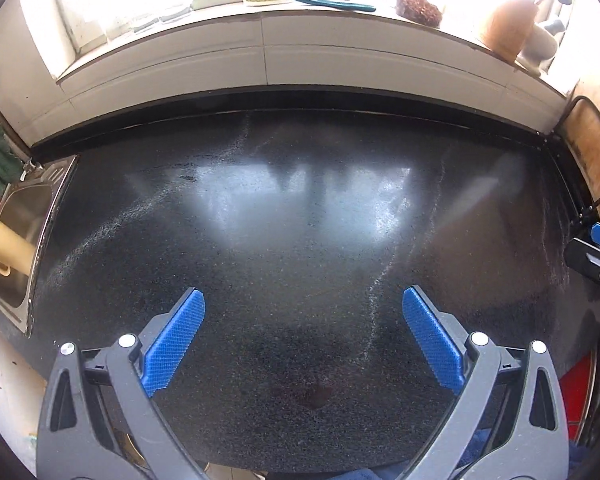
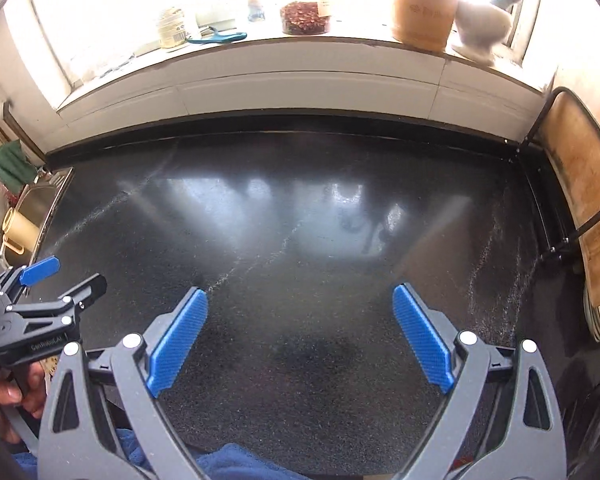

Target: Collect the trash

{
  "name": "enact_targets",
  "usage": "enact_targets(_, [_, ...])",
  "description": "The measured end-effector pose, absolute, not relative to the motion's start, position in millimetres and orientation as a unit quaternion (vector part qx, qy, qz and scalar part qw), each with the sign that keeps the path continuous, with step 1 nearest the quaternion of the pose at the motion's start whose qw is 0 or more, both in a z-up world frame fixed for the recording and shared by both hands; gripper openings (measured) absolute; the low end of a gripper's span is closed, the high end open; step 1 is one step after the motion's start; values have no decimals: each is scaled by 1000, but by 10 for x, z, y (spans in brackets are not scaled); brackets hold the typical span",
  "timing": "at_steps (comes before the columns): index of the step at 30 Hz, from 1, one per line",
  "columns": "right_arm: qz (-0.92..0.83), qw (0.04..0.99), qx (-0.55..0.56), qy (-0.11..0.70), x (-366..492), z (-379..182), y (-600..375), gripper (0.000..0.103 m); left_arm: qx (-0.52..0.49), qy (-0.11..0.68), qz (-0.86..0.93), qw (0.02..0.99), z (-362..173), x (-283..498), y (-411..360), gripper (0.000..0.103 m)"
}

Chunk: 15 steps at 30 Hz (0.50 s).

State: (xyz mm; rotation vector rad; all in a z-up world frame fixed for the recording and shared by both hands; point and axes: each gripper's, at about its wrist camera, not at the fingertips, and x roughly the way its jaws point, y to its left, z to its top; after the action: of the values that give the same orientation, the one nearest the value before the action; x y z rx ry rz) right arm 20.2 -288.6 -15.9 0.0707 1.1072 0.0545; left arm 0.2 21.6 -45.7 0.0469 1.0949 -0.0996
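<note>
I see no trash on the black speckled countertop (image 1: 300,240) in either view; it also fills the right wrist view (image 2: 300,240). My left gripper (image 1: 303,300) is open and empty, its blue pads spread wide above the counter's front part. My right gripper (image 2: 300,298) is open and empty too, over the same counter. The left gripper also shows at the left edge of the right wrist view (image 2: 56,276), held in a hand. Part of the right gripper shows at the right edge of the left wrist view (image 1: 596,256).
A steel sink (image 1: 20,240) with a beige mug (image 1: 8,246) lies left. A windowsill (image 2: 300,46) at the back holds a jar (image 2: 174,28), a bowl of dried bits (image 2: 305,18), a wooden vase (image 2: 424,4) and a mortar (image 2: 482,20). A wooden board (image 2: 584,200) leans at right.
</note>
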Motion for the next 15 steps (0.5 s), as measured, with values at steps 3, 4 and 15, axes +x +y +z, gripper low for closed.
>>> enact_targets(3, [30, 848, 35, 528, 175, -168, -2911, 91, 27, 522, -45, 852, -455, -31, 188, 97])
enact_targets(4, [31, 847, 35, 529, 167, -171, -2909, 91, 26, 522, -43, 852, -452, -32, 185, 97])
enact_targets(15, [47, 844, 27, 534, 195, -193, -2868, 91, 20, 523, -22, 852, -442, -54, 203, 97])
